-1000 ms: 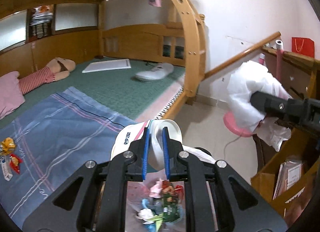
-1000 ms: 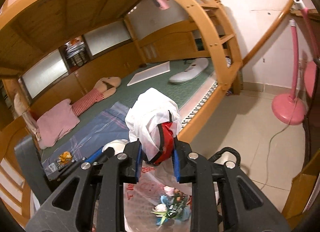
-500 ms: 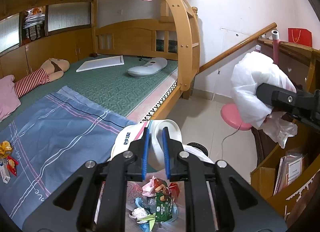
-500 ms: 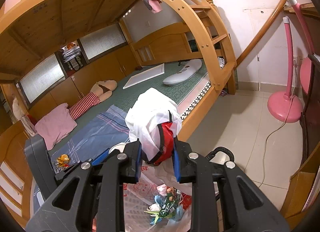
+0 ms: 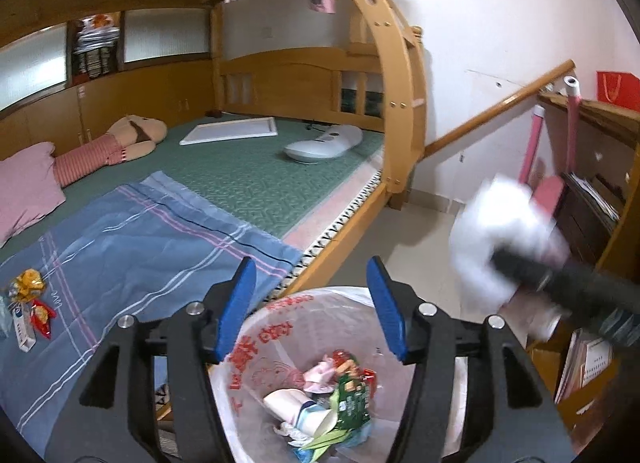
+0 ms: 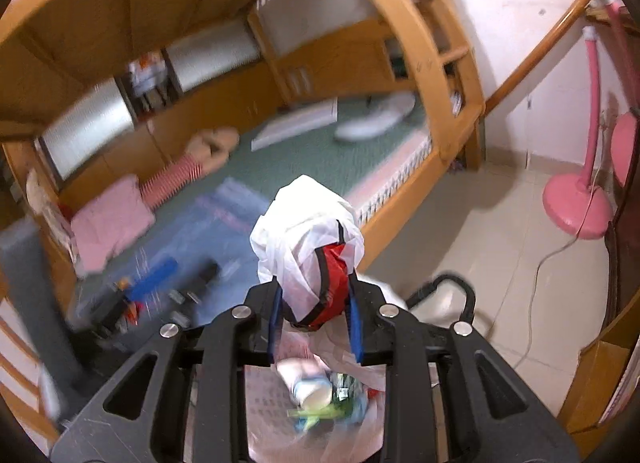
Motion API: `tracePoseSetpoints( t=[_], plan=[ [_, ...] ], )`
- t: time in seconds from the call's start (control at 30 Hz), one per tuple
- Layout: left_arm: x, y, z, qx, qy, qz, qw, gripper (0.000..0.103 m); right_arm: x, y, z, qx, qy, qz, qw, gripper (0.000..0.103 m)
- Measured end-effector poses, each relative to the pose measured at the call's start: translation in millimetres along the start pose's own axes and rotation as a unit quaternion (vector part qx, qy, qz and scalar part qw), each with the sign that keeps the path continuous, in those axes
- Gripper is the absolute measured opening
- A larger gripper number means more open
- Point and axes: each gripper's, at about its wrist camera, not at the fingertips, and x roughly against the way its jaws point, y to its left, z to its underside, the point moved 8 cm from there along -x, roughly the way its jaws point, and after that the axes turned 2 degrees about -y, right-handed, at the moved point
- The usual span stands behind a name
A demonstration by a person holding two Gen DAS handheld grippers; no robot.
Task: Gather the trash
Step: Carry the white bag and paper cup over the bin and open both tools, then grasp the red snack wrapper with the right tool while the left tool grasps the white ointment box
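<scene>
A bin lined with a clear plastic bag (image 5: 276,339) printed in red sits on the floor below both grippers, holding a paper cup (image 5: 292,407), a green wrapper (image 5: 352,395) and other scraps; it also shows in the right wrist view (image 6: 316,395). My left gripper (image 5: 312,303) is open and empty above the bin's rim. My right gripper (image 6: 316,319) is shut on a crumpled white wrapper with red and black parts (image 6: 308,247), held above the bin; it appears blurred in the left wrist view (image 5: 496,251). Small snack wrappers (image 5: 30,303) lie on the blue sheet.
A wooden bunk bed with a green mat (image 5: 248,175), blue sheet (image 5: 132,247), pink pillow (image 5: 24,191) and ladder post (image 5: 400,103) lies ahead. A pink fan stand (image 6: 576,199) and its cord stand on the tiled floor. Wooden shelves (image 5: 600,199) are at right.
My left gripper has opened, letting go of the bin liner's white rim. My right gripper, still holding the wrapper, has moved down and closer over the bin.
</scene>
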Motion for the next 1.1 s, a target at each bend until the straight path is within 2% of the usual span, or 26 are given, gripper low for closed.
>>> tracePoseSetpoints(
  t=[0.07,0.13,0.17,0.47,0.63,0.67,0.73,0.83,0.93,0.97,1.03,1.1],
  plan=[
    [3.1,9.5,-1.4,0.008,-0.003,-0.008,0.9999,0.062,-20.0,1.6,14.4,0.006,0.040,0.006,0.999,0.045],
    [5.6,18.7,-1.3,0.017,-0.006,-0.013,0.9998,0.063,-33.9,3.2,25.9,0.013,0.069,0.020,0.997,0.078],
    [6.4,22.3,-1.3,0.019,-0.006,-0.015,0.9997,0.063,-38.6,4.4,30.8,0.015,0.076,0.024,0.997,0.080],
    [9.2,51.5,1.2,0.049,-0.005,-0.023,0.9986,0.063,-46.1,21.3,34.4,0.029,0.081,0.020,0.996,0.082],
    [12.3,88.6,10.0,0.074,0.000,-0.041,0.9964,0.065,-62.7,48.4,37.5,0.050,0.096,0.007,0.994,0.083],
    [13.5,96.7,12.6,0.080,0.002,-0.045,0.9957,0.066,-67.9,58.2,38.8,0.058,0.101,0.003,0.993,0.083],
    [21.3,120.0,20.1,0.095,0.004,-0.057,0.9939,0.077,-77.1,78.0,41.2,0.073,0.110,-0.010,0.991,0.083],
    [42.5,169.3,41.6,0.111,0.003,-0.098,0.9890,0.084,-95.3,118.4,44.3,0.102,0.122,-0.039,0.987,0.086],
    [64.9,233.3,74.2,0.147,0.019,-0.155,0.9766,0.086,-123.1,169.8,53.8,0.133,0.147,-0.081,0.977,0.087],
    [76.3,264.0,91.3,0.164,0.026,-0.187,0.9682,0.086,-136.2,193.3,59.8,0.147,0.160,-0.098,0.971,0.087],
    [90.9,303.9,113.7,0.185,0.038,-0.228,0.9551,0.087,-159.9,233.9,73.5,0.168,0.189,-0.128,0.959,0.087],
    [108.8,351.8,141.1,0.222,0.053,-0.273,0.9346,0.087,-185.5,278.4,93.7,0.186,0.221,-0.152,0.945,0.087]
  ],
)
